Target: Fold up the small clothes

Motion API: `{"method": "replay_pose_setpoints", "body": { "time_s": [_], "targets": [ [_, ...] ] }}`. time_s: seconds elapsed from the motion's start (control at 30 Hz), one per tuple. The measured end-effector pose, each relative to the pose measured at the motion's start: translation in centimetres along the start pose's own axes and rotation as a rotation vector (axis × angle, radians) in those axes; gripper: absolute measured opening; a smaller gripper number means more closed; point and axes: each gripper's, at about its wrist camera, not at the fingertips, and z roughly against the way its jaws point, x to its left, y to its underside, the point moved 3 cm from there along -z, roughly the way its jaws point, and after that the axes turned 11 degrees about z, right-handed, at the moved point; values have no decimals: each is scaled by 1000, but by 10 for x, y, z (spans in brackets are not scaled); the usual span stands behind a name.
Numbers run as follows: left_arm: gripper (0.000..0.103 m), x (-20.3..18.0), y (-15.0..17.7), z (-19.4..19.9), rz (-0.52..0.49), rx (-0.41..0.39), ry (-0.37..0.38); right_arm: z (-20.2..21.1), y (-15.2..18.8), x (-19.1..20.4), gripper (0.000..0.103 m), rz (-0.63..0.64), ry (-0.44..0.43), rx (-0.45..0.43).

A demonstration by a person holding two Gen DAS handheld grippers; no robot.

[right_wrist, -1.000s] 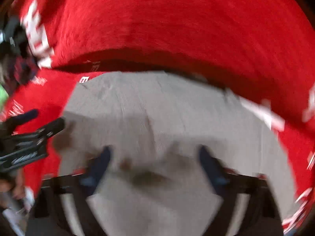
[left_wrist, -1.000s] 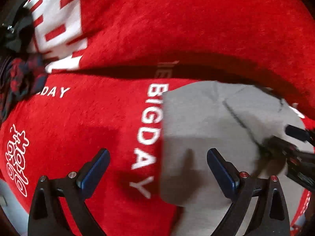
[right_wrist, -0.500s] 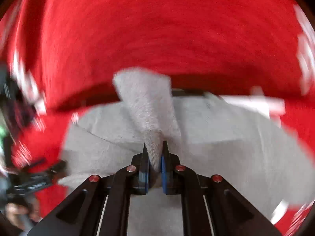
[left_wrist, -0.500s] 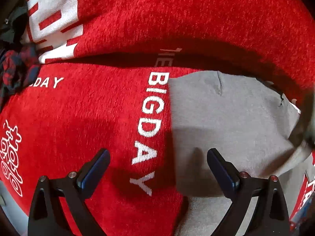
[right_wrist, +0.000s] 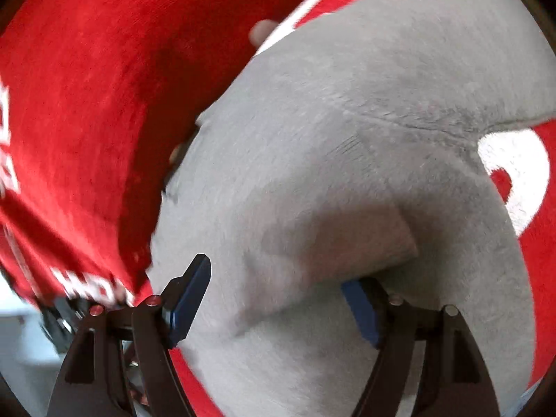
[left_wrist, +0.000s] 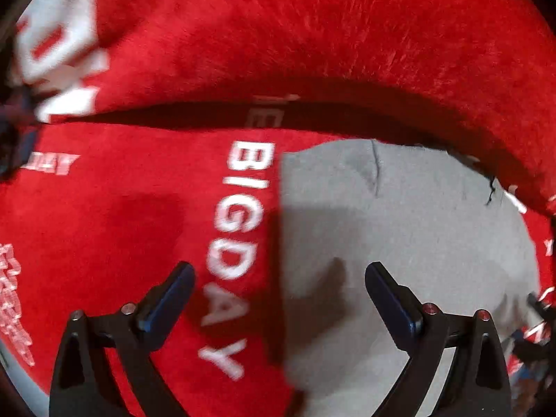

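A red blanket (left_wrist: 347, 45) is spread beneath the grey garment (right_wrist: 347, 132), which is lain directly ahead of the wide-open, empty right gripper (right_wrist: 278, 299) and right of the equally wide left gripper (left_wrist: 278, 295), its far edge hidden under a red fold.
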Motion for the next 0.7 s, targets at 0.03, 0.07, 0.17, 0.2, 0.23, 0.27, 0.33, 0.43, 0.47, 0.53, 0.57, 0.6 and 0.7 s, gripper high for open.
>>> {"method": "replay_pose_setpoints", "body": {
  "time_s": [0.03, 0.07, 0.17, 0.2, 0.23, 0.27, 0.33, 0.43, 0.47, 0.53, 0.57, 0.6, 0.7],
  "targets": [
    [66, -6, -4, -10, -1, 39, 3, 0, -4, 0, 66, -14, 13, -1],
    [35, -11, -6, -18, -8, 76, 10, -2, -6, 0, 34, -18, 39, 10],
    [13, -21, -13, -13, -8, 52, 66, -8, -11, 14, 8, 70, 128, 46],
    [13, -21, -14, -10, -6, 39, 69, -9, -16, 28, 8, 150, 137, 45],
    [10, -20, -14, -4, -3, 10, 77, -9, -24, 50, 8, 250, 115, 32],
    [10, -16, -14, 3, 0, -21, 94, -3, -31, 62, 8, 320, 74, 4],
    [10, -9, -12, 10, 24, -52, 113, 9, -48, 92, 8, 451, 9, -68],
    [10, 5, -16, 9, 109, -61, 129, 18, -74, 106, 8, 552, 26, -138],
    [10, 9, -18, 8, 136, -63, 142, 13, -81, 97, 8, 533, 39, -131],
    [10, 11, -23, 6, 142, -73, 134, -1, -91, 65, 8, 444, 63, -78],
    [10, 11, -25, 6, 134, -84, 115, -10, -91, 52, 8, 408, 72, -55],
    [10, 14, -25, 5, 130, -89, 106, -17, -90, 40, 8, 380, 77, -30],
    [10, 22, -30, 7, 116, -81, 87, -25, -76, 9, 11, 324, 132, 47]
  ]
}}
